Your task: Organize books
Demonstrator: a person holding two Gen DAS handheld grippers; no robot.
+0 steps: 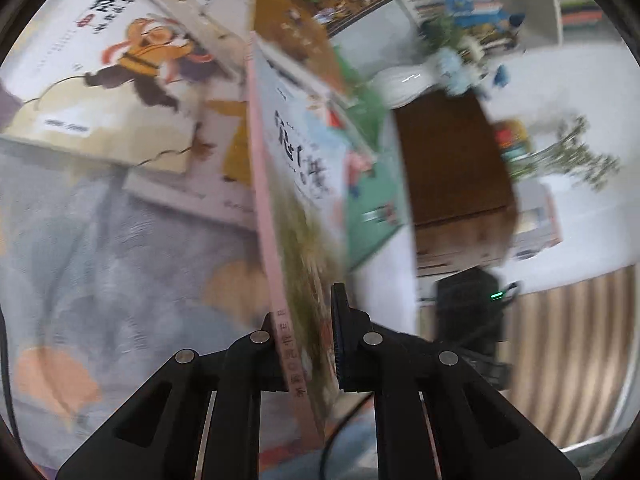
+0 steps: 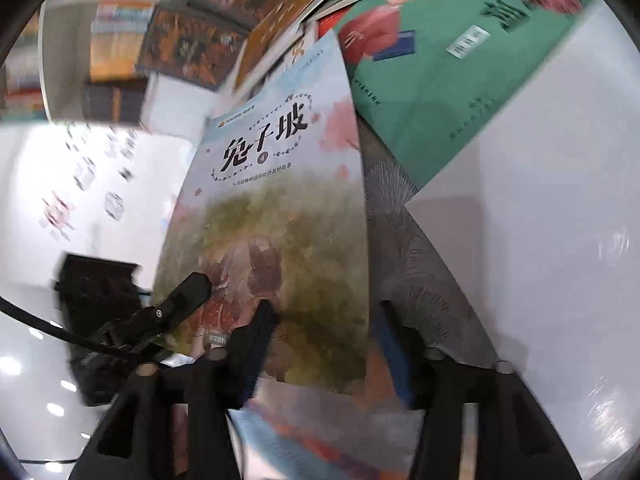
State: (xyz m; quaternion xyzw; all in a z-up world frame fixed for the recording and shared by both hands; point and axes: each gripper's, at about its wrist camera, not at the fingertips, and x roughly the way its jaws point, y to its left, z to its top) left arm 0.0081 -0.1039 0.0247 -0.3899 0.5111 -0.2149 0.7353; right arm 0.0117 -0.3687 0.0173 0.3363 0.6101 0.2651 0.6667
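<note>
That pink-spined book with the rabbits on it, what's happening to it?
A person is tidying books with two handheld grippers. The left gripper is clamped shut on the pink-spined picture book, holding it up on edge. The right gripper is open just in front of its cover, not gripping. More books, like the green-covered one, lie jumbled behind.

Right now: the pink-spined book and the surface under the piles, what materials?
Pink-spined book: paperback, by the look; thin flexible card cover, printed, slightly glossy; it bows in the left gripper.
Patterned surface: likely woven fabric, matte; soft blurred print, no glare.
</note>
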